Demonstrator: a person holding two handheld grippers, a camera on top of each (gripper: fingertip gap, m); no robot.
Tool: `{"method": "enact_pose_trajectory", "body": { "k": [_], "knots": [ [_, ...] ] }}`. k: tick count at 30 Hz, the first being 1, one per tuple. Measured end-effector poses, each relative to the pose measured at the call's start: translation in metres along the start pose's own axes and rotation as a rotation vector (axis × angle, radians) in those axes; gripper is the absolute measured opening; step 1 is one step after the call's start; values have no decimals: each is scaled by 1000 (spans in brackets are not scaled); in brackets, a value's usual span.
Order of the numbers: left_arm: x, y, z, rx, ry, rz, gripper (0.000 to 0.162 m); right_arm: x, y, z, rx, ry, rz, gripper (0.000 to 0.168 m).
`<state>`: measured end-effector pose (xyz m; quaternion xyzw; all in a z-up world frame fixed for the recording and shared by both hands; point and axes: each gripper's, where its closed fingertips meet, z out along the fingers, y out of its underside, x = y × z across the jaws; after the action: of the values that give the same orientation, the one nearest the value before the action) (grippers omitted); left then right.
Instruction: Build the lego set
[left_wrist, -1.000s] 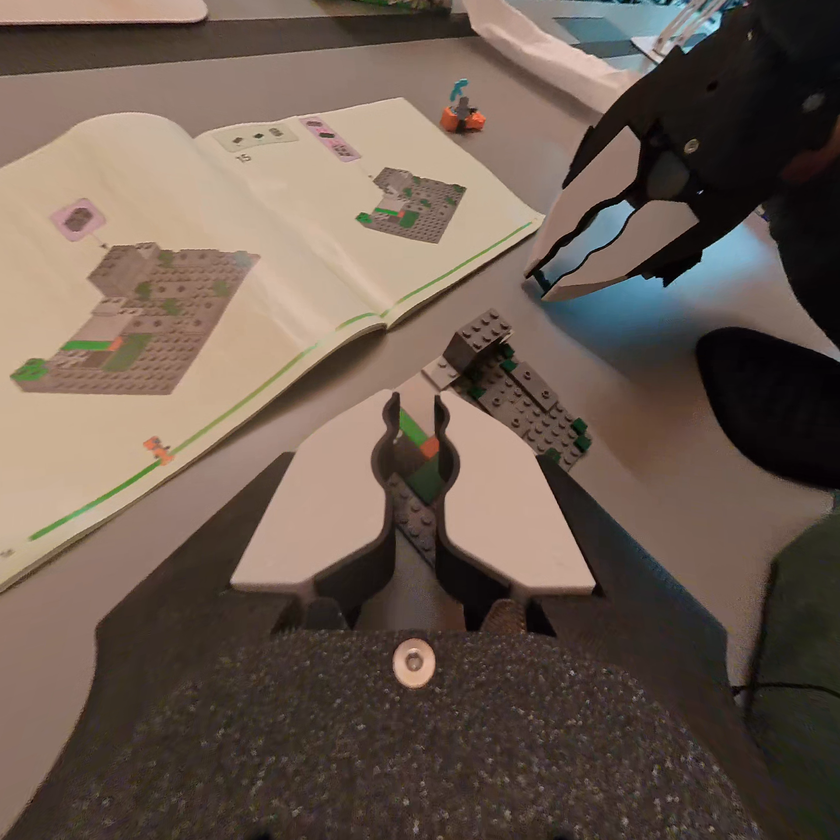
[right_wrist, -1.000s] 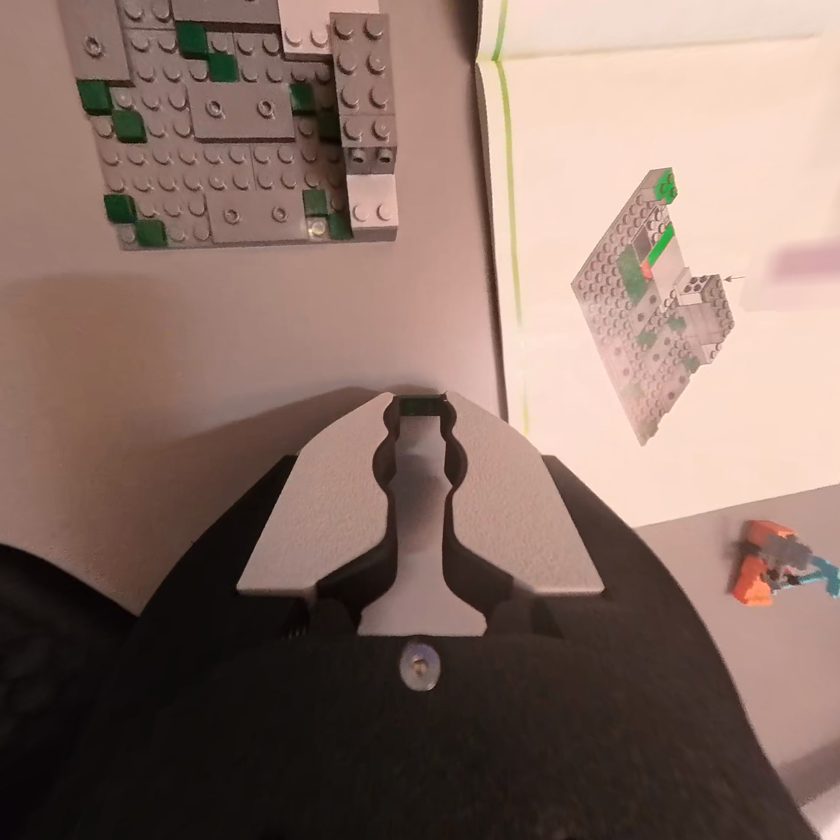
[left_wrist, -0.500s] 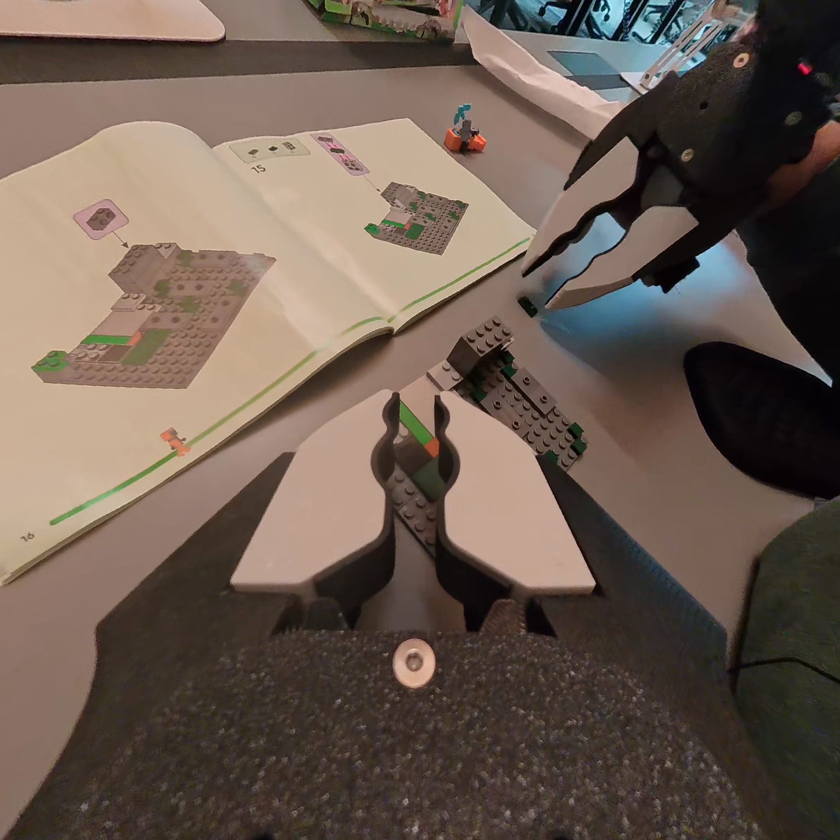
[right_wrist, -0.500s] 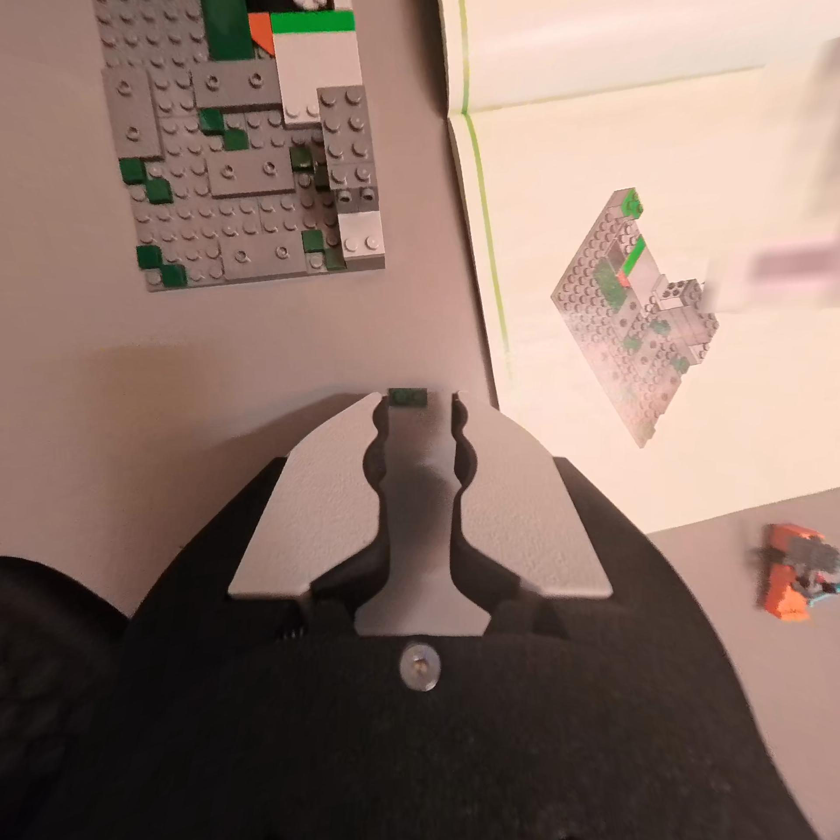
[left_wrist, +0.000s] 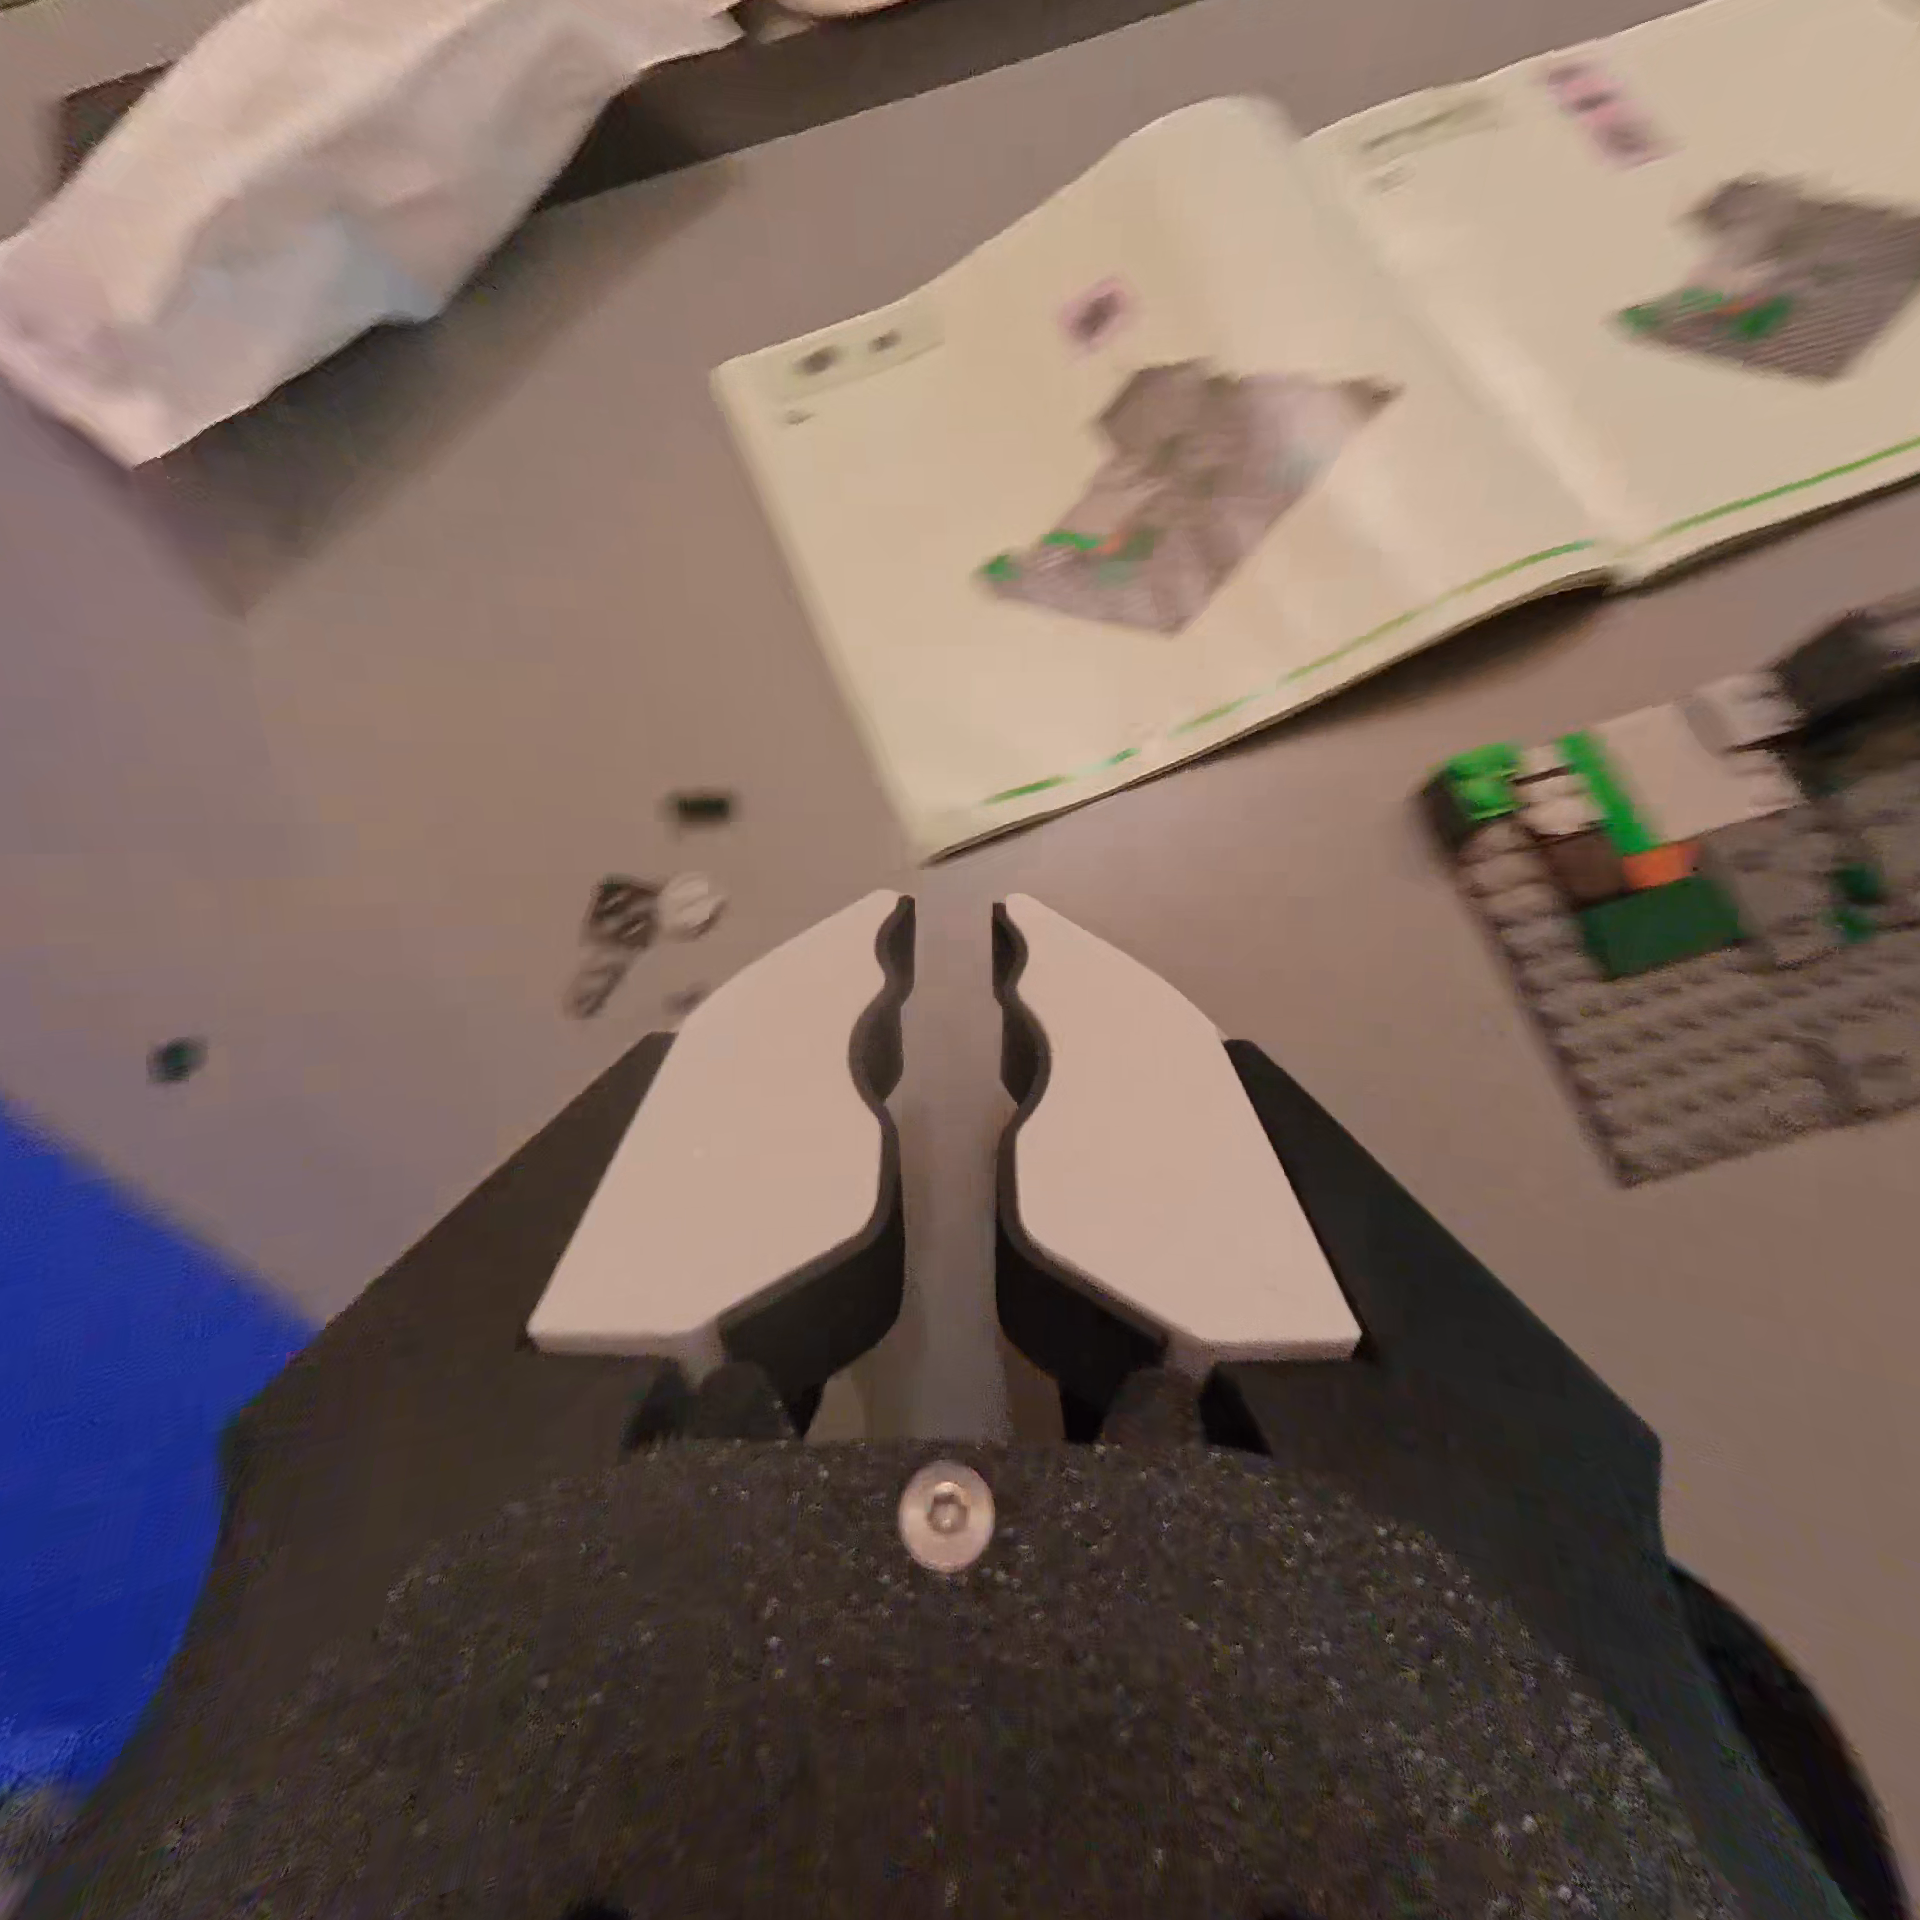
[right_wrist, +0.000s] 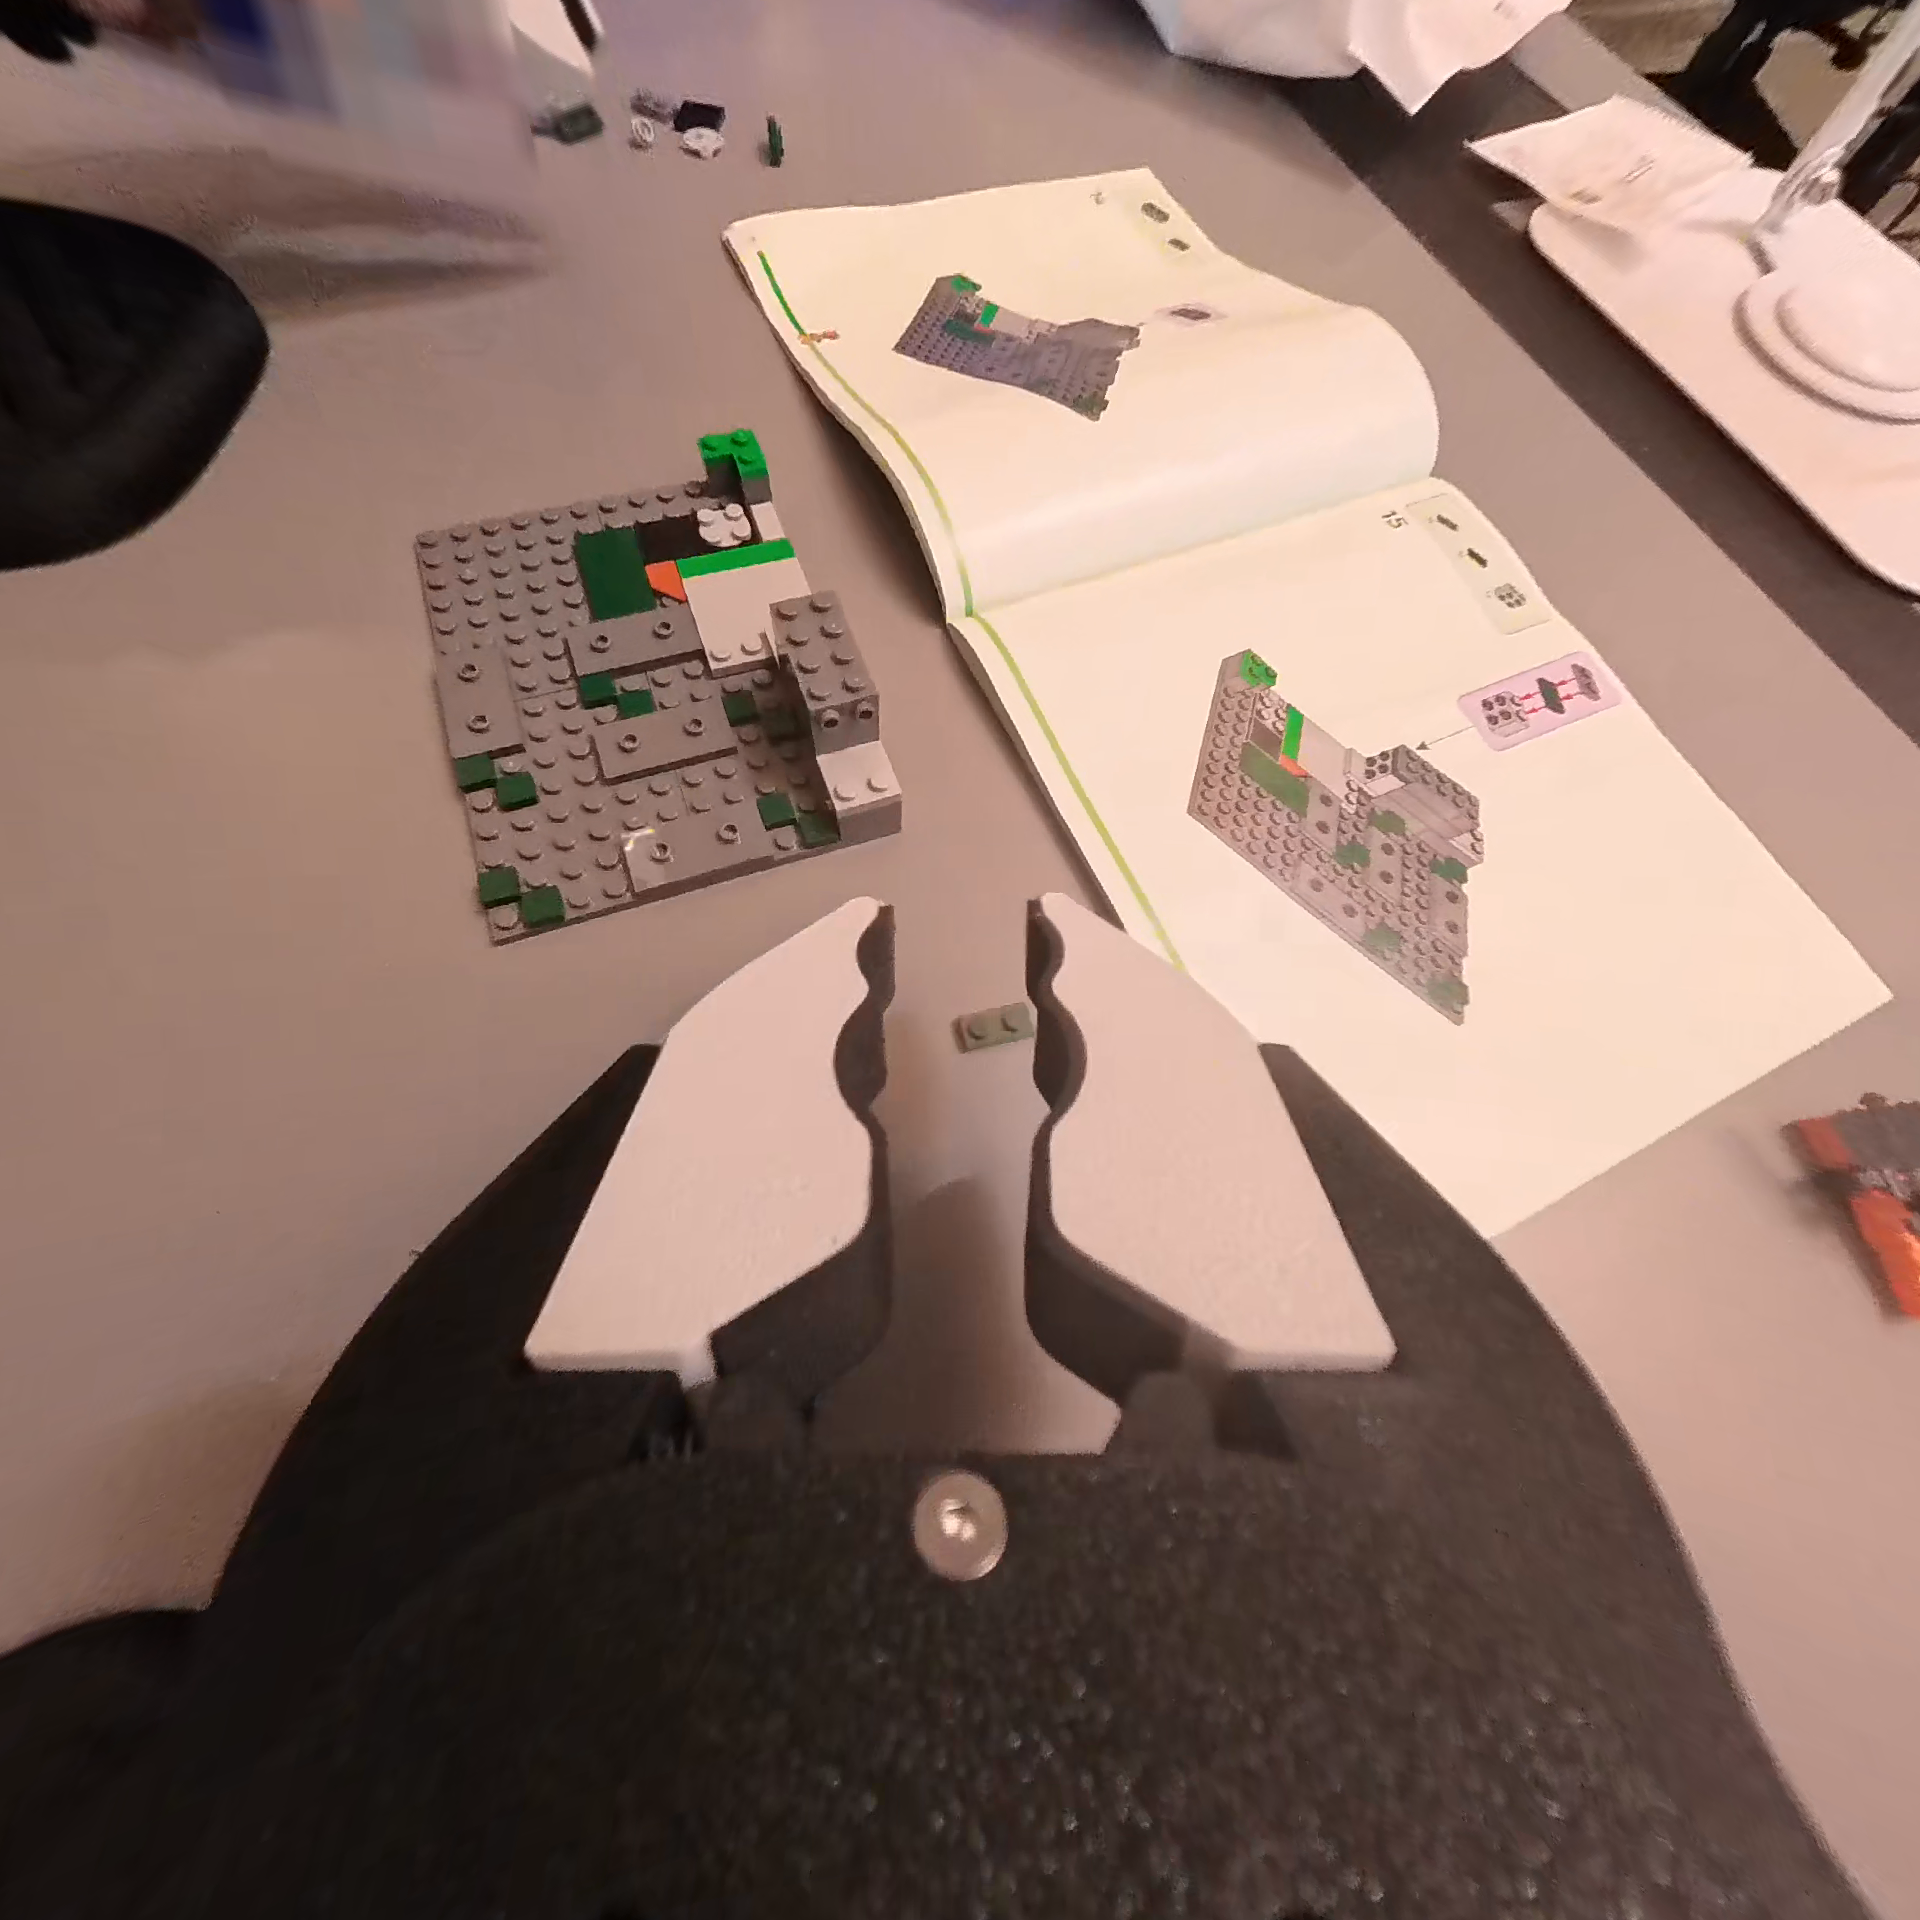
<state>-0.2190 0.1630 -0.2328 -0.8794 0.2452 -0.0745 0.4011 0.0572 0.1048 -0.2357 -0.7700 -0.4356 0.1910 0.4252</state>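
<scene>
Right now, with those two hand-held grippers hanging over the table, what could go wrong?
1. The small grey plate lies flat on the table between the fingers of the open right hand-held gripper. It looks thin, so a pinch may slip off it.
2. The open left hand-held gripper is close to the loose pieces and could scatter them.
3. The instruction booklet bulges at the fold, so a bump may flip its page.

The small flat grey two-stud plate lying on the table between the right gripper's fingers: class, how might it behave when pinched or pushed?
The small flat grey two-stud plate looks rigid and light. Lying so low on the smooth grey table, it would probably slide rather than tip or roll. The open right gripper has broad fingers, so the thin edges may slip out.
</scene>
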Motion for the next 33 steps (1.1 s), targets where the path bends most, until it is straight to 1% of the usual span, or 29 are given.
{"method": "enact_pose_trajectory", "body": {
  "k": [3, 5, 7, 10, 13, 20, 26, 30, 33],
  "knots": [
    [-32, 18, -8, -78, -133, -15, 24, 2, -3, -2, 29, -2, 14, 23],
    [-41, 26, -11, -112, -188, 0, 27, 1, -5, -3, 45, -6, 16, 23],
    [-41, 30, -10, -137, -188, 5, 29, 0, -6, -3, 51, -9, 10, 22],
    [-42, 39, -5, -216, -208, 47, 32, -1, -5, -4, 54, -12, 6, 22],
    [-45, 42, 2, -258, -241, 70, 35, 0, -4, -6, 60, -10, 8, 22],
    [-63, 44, 13, -283, -341, 24, 39, 1, -2, -8, 66, -15, 17, 21],
    [-70, 45, 18, -261, -335, -49, 38, 1, 1, -8, 62, -25, 21, 21],
    [-77, 40, 23, -218, -346, -58, 38, 1, 2, -8, 63, -26, 23, 21],
    [-86, 39, 25, -220, -371, -42, 38, 2, 2, -9, 63, -24, 25, 21]
  ]
}}
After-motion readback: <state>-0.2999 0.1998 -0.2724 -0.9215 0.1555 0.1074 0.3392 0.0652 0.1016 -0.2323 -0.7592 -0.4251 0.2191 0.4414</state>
